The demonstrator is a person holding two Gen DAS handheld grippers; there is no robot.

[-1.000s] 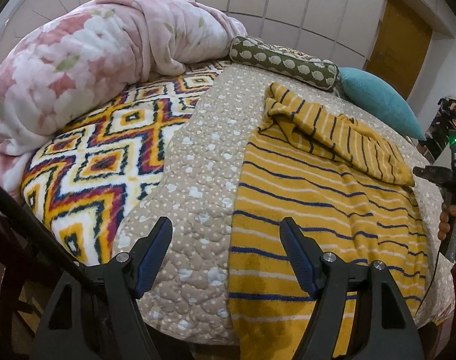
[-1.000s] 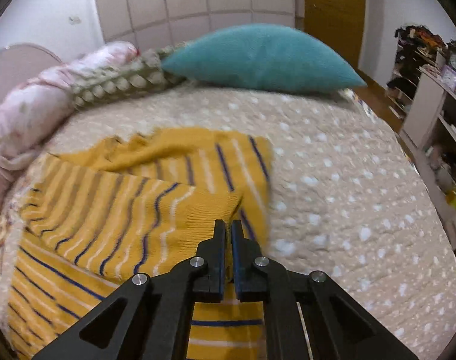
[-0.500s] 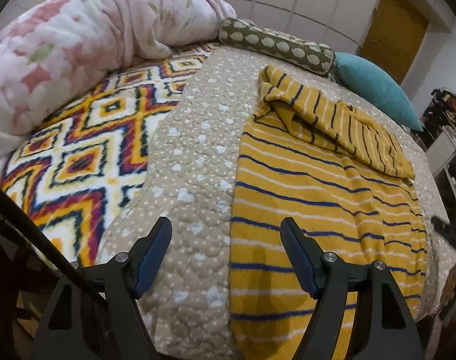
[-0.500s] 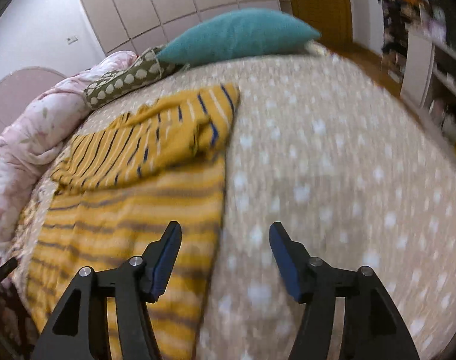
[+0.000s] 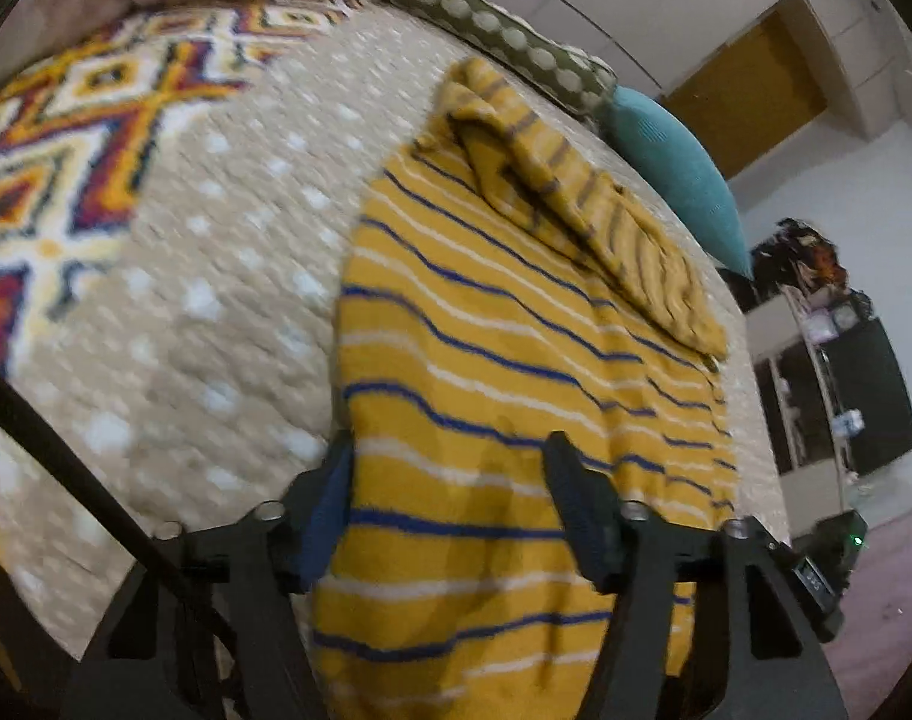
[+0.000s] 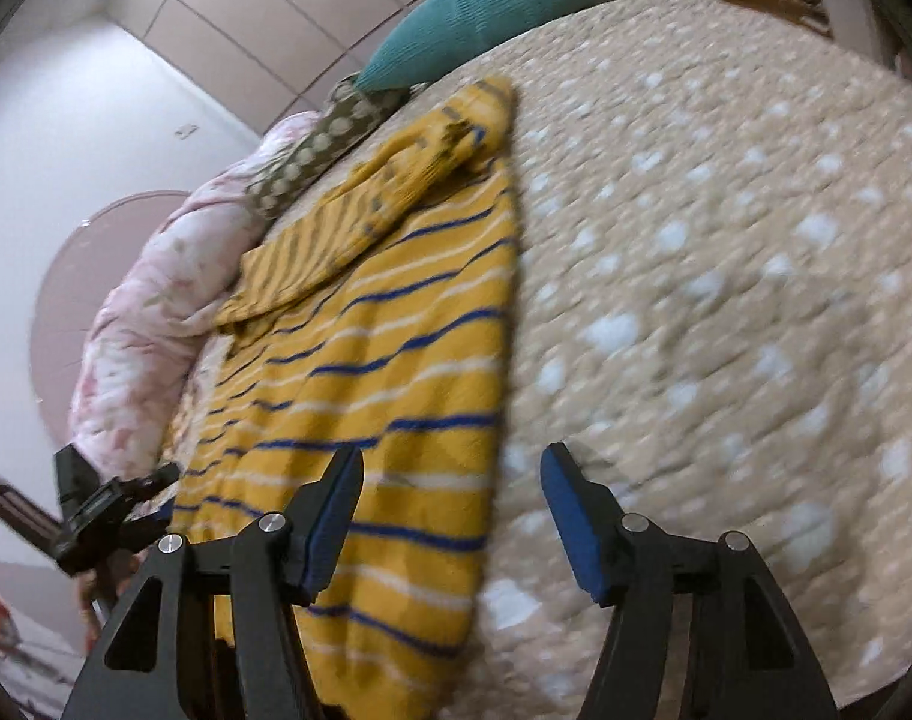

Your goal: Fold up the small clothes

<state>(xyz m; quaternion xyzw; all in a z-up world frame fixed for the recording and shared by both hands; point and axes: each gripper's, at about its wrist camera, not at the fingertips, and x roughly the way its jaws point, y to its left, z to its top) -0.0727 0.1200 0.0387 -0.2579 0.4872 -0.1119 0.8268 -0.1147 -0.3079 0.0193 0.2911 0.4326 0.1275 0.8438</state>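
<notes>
A yellow sweater with blue and white stripes [image 5: 504, 396] lies flat on the beige dotted bedspread [image 5: 216, 276], its sleeves folded across the top [image 5: 582, 204]. My left gripper [image 5: 447, 480] is open over the sweater's lower left edge, near the bed's front. In the right wrist view the sweater [image 6: 396, 360] lies to the left, and my right gripper [image 6: 450, 492] is open over its lower right edge. The left gripper [image 6: 102, 504] shows there at the far left.
A teal cushion [image 6: 480, 6] and a green dotted bolster [image 5: 504, 42] lie at the head of the bed. A pink floral blanket [image 6: 150, 324] and a zigzag patterned cover [image 5: 66, 138] lie on the bed's left side. Shelves [image 5: 828, 384] stand to the right.
My right gripper let go of the folded sleeve, opened and drew back to the sweater's lower right edge. My left gripper moved right and closer to the sweater's lower left edge.
</notes>
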